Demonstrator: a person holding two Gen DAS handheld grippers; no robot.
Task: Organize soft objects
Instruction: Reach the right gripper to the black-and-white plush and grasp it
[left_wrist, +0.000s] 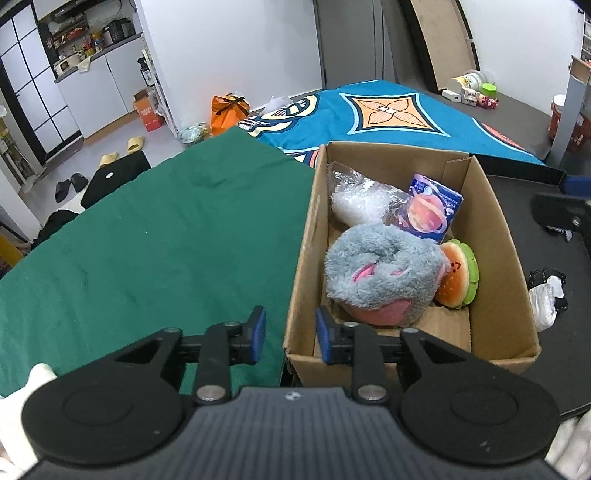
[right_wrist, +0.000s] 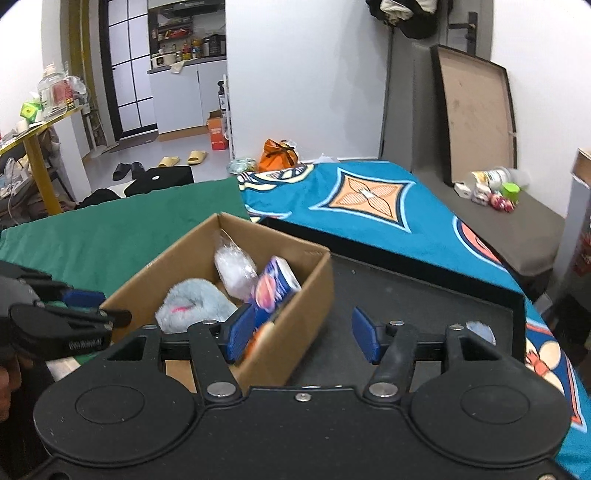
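Observation:
An open cardboard box (left_wrist: 495, 221) (right_wrist: 310, 295) holds a grey and pink plush (left_wrist: 380, 273) (right_wrist: 195, 302), a burger plush (left_wrist: 460, 275), a clear bag of white filling (left_wrist: 362, 199) (right_wrist: 234, 271) and a blue printed pack (left_wrist: 432, 206) (right_wrist: 277, 288). My left gripper (left_wrist: 290, 334) is open, its blue pads astride the box's near left corner without pressing it. My right gripper (right_wrist: 301, 336) is open at the box's near right wall, with nothing gripped. A black and white cloth item (left_wrist: 546, 295) lies right of the box.
The box stands on a black tray (right_wrist: 424, 295) beside a green cloth (left_wrist: 147, 240). Behind lies a blue patterned blanket (left_wrist: 388, 110). A pale blue soft thing (right_wrist: 480, 330) shows behind my right finger. Slippers and clutter sit on the far floor.

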